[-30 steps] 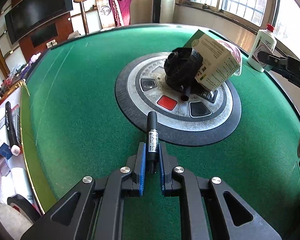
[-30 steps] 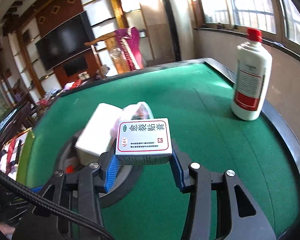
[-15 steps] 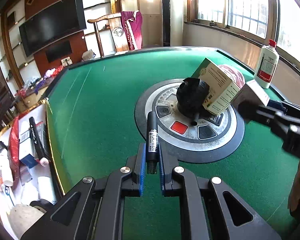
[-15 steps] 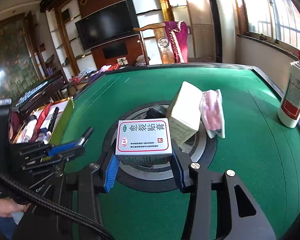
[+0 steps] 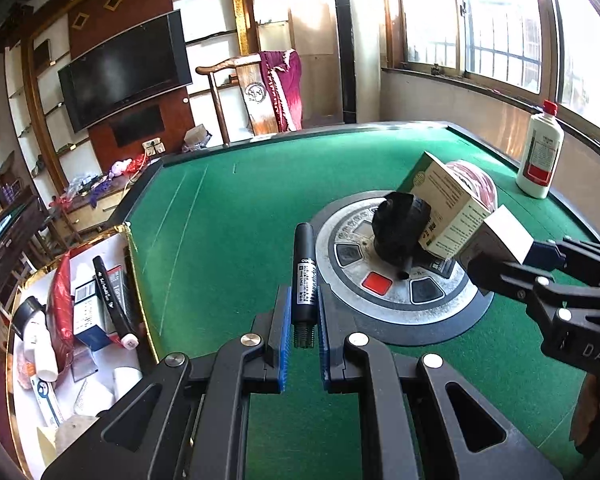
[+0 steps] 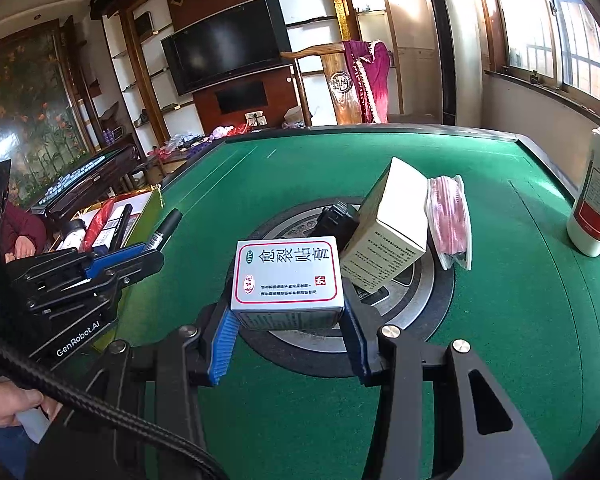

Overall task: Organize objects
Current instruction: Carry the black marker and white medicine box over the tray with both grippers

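Note:
My left gripper is shut on a black marker, held above the green table's near left part. It also shows in the right wrist view. My right gripper is shut on a white medicine box with red Chinese print. In the left wrist view this box hangs at the right, over the round panel's edge. On the round centre panel lie a black bundle, a tilted cream carton and a pink packet.
A white gold-edged tray with markers, boxes and tubes sits off the table's left edge. A white bottle with a red cap stands at the far right edge. A wooden chair and a TV wall are behind the table.
Both grippers have swung left and lifted their view. The right gripper with its box has moved in beside the left one. The tray has come further into view.

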`<move>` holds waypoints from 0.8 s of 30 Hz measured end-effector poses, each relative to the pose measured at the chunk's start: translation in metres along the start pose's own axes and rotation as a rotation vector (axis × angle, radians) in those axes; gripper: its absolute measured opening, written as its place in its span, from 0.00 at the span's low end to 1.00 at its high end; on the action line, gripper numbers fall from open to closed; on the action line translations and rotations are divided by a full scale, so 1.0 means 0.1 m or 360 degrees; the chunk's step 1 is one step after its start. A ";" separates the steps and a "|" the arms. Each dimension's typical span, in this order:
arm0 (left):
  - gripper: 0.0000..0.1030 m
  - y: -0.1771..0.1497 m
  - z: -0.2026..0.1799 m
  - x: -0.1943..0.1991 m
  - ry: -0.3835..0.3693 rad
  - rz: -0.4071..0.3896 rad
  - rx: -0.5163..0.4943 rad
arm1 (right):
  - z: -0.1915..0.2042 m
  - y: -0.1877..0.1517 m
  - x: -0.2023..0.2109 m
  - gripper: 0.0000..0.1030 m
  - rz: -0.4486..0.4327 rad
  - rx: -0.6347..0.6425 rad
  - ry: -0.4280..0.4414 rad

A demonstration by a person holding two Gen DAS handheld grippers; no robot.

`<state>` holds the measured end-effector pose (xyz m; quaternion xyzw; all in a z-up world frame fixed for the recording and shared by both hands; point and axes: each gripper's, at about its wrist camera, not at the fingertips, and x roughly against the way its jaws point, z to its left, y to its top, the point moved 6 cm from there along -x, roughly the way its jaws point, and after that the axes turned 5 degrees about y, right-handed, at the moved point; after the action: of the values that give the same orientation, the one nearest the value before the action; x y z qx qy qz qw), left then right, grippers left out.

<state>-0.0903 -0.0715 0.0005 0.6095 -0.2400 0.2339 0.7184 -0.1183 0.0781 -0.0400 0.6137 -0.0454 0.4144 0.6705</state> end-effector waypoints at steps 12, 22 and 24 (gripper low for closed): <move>0.09 0.08 0.16 0.12 0.0042 -0.0069 0.0046 | 0.13 -0.05 -0.05 0.44 0.0023 0.0016 0.0017; 0.09 0.13 0.35 0.22 0.0073 -0.0120 0.0111 | 0.36 -0.09 -0.10 0.44 0.0035 0.0045 0.0049; 0.09 0.14 0.40 0.25 0.0084 -0.0134 0.0132 | 0.41 -0.08 -0.12 0.44 0.0036 0.0047 0.0063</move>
<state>-0.0822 -0.1082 0.0322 0.6420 -0.1851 0.2292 0.7078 -0.1027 0.0379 -0.0429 0.6146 -0.0328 0.4347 0.6574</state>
